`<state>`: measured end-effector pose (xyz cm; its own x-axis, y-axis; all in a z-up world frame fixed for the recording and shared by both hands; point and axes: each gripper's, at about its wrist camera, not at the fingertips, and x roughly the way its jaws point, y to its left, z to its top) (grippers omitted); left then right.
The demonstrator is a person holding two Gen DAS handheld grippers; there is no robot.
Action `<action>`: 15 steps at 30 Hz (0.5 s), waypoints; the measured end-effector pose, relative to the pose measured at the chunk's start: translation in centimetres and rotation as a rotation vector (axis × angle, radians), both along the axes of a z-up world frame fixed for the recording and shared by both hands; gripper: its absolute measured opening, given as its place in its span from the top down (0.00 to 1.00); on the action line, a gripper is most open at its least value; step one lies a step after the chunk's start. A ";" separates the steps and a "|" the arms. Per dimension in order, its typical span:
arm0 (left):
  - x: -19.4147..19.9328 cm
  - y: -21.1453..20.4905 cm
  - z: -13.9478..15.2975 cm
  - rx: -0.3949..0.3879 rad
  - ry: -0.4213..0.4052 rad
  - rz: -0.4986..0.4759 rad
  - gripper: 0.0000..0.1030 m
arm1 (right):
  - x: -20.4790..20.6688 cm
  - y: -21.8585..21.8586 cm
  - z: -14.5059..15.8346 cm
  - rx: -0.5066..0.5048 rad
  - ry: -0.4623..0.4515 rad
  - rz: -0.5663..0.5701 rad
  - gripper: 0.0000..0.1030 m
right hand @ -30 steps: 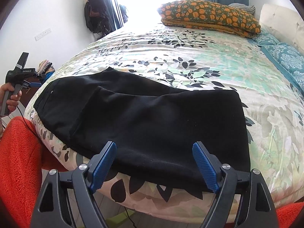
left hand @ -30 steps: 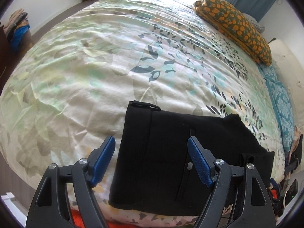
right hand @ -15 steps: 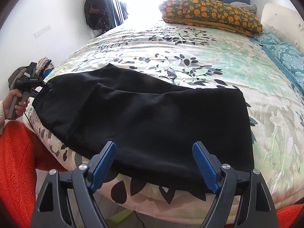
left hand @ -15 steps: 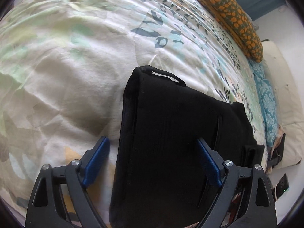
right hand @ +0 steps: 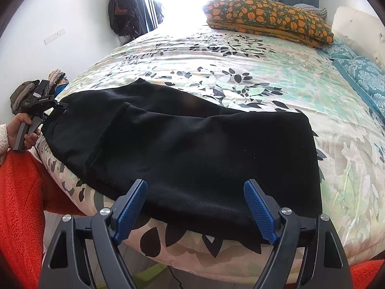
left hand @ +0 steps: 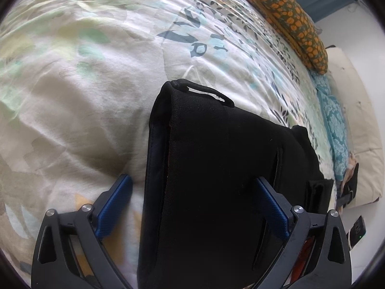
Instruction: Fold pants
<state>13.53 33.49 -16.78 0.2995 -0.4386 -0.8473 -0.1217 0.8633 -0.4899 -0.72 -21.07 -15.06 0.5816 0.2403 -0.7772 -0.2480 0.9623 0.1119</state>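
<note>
Black pants (right hand: 192,149) lie flat along the near edge of a bed, legs folded one over the other. In the left wrist view the waistband end (left hand: 216,168) fills the middle. My left gripper (left hand: 192,207) is open, low at the waistband, one finger either side of its left edge. It also shows in the right wrist view (right hand: 43,106), held in a hand at the pants' far left end. My right gripper (right hand: 195,207) is open just in front of the pants' near edge, toward the leg end, apart from the cloth.
The bed has a leaf-print duvet (right hand: 240,60). A folded orange-patterned blanket (right hand: 267,19) and teal pillows (right hand: 361,72) lie at the head. A red fleece garment (right hand: 21,204) is at the lower left. A white wall and dark hanging clothes (right hand: 122,14) stand beyond the bed.
My left gripper has moved forward and down onto the waistband end of the pants, still open. My right gripper has stayed nearly still.
</note>
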 end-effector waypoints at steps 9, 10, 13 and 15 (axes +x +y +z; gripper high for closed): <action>-1.7 -0.6 4.3 -0.083 -0.010 0.019 0.78 | 0.1 -1.5 0.7 0.047 -0.023 -0.043 0.20; -2.1 -0.7 5.1 -0.106 -0.016 0.057 0.79 | 0.1 -1.7 0.8 0.054 -0.026 -0.048 0.20; -3.7 -1.9 8.3 -0.251 -0.057 0.150 0.81 | 0.2 -2.4 1.2 0.084 -0.039 -0.067 0.20; -4.8 -3.9 10.9 -0.370 -0.103 0.147 0.81 | 0.3 -3.0 1.5 0.111 -0.049 -0.086 0.20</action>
<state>8.73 29.60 -5.83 0.4569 -0.6545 -0.6024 -0.1642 0.6035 -0.7803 -0.46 -24.11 -13.53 0.6402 0.2706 -0.7190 -0.1726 0.9627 0.2086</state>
